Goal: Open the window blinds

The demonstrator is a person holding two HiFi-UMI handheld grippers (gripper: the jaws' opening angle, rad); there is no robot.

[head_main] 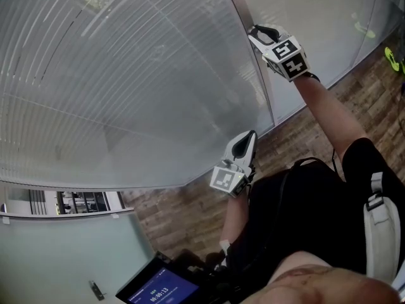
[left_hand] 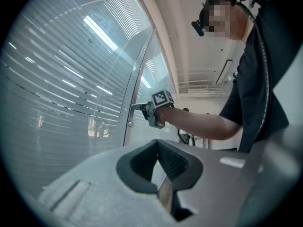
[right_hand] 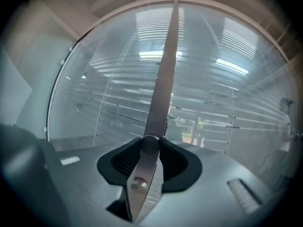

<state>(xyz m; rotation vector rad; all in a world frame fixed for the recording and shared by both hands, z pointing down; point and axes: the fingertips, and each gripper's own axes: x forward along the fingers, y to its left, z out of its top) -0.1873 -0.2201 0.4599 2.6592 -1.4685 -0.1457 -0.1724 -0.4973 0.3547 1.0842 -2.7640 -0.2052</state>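
1. Office glass wall (head_main: 304, 18), wood floor (head_main: 190, 214) below.
2. Two blinds (right_hand: 118, 89) panels: slats part-tilted, outside shows through. Judged partway, more turning left.
3. One post (right_hand: 166, 65) between them.
4. Two tongs: right tongs (head_main: 259, 33) clamped on one knob (right_hand: 150, 144) on the post; left tongs (head_main: 247, 141) closed, empty.

Only readable bit: the dark screen (head_main: 166, 287) down-left of the left gripper (head_main: 248, 138) shows white timer digits, looks like 00:00:13. There's a small line of text just above the digits, too tiny to read.
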